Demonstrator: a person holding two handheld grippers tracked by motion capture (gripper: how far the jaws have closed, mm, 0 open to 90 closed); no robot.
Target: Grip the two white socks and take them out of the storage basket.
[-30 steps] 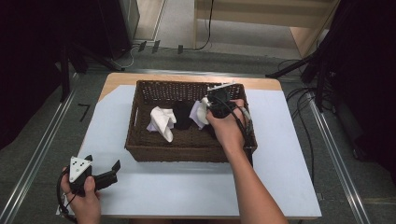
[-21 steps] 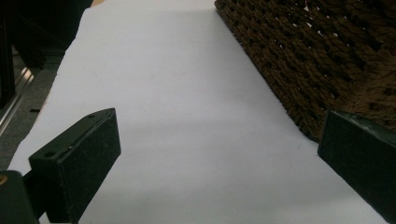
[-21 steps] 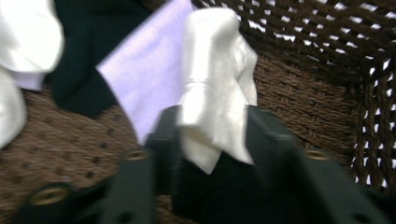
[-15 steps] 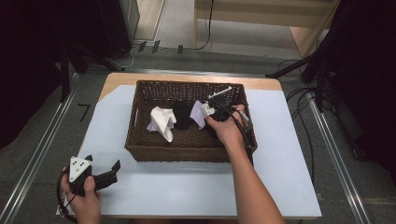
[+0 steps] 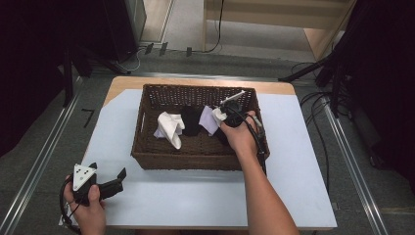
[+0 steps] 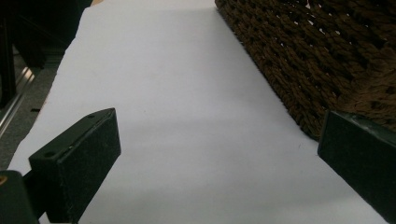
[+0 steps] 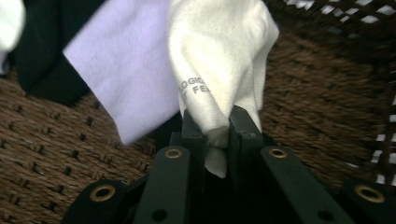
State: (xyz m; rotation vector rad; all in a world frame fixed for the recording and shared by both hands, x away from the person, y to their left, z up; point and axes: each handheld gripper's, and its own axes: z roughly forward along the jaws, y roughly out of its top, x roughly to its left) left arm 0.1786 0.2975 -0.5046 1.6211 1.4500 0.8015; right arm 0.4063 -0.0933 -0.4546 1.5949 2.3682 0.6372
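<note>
Rough brown wicker basket [image 5: 195,159], soft white cloth [image 7: 219,60], smooth matt white tabletop [image 5: 195,196].

The left gripper [image 6: 219,172] is hovering low over a white table sheet [image 6: 177,107], its two black jaws standing wide apart — nothing lying between them. A brown wicker basket [image 6: 327,60] is sitting at the right, its woven wall resting on the sheet.

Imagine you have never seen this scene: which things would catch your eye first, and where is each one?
The dark woven basket in the middle of the white table draws the eye first, with pale and black cloths heaped inside. At its right end the right gripper has just closed its jaws on a cream cloth, beside a lilac cloth. The left gripper rests open at the table's near left corner.
</note>
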